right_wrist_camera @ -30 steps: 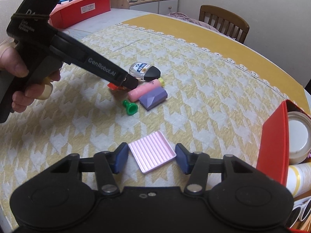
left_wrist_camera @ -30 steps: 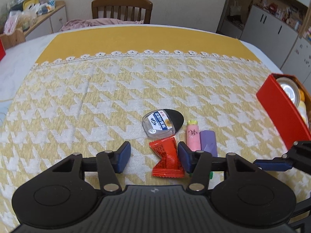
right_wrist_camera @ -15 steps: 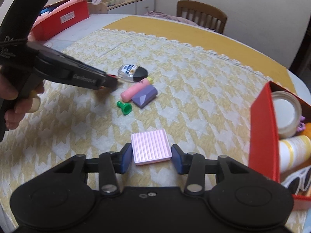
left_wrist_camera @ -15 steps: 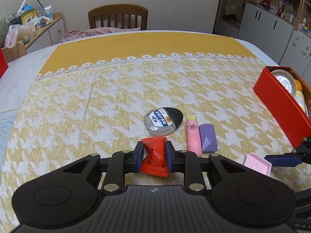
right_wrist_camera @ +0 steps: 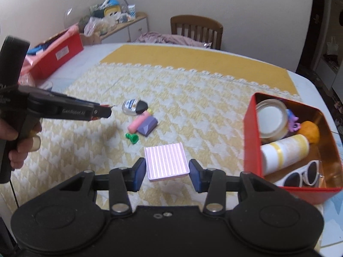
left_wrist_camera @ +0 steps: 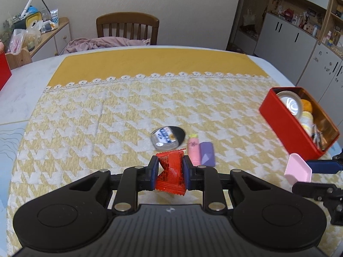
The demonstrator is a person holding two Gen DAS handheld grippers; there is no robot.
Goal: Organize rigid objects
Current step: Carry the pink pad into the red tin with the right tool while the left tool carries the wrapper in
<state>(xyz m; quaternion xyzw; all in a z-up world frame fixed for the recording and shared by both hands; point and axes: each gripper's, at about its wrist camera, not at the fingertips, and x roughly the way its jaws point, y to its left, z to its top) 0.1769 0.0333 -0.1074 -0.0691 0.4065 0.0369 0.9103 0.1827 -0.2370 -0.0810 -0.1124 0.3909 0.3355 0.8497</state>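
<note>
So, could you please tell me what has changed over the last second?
The left gripper closed on the red packet and lifted it; the right gripper raised the pink ribbed tile off the cloth. The oval case, pink tube, purple block and red box stayed put.

chair (left_wrist_camera: 127,28) 12 o'clock, behind bench | pink cloth (left_wrist_camera: 103,44) draped on its seat | cluttered sideboard (left_wrist_camera: 46,32) 10 o'clock | white cabinets (left_wrist_camera: 295,42) 2 o'clock | yellow houndstooth bench cover (left_wrist_camera: 107,111)
</note>
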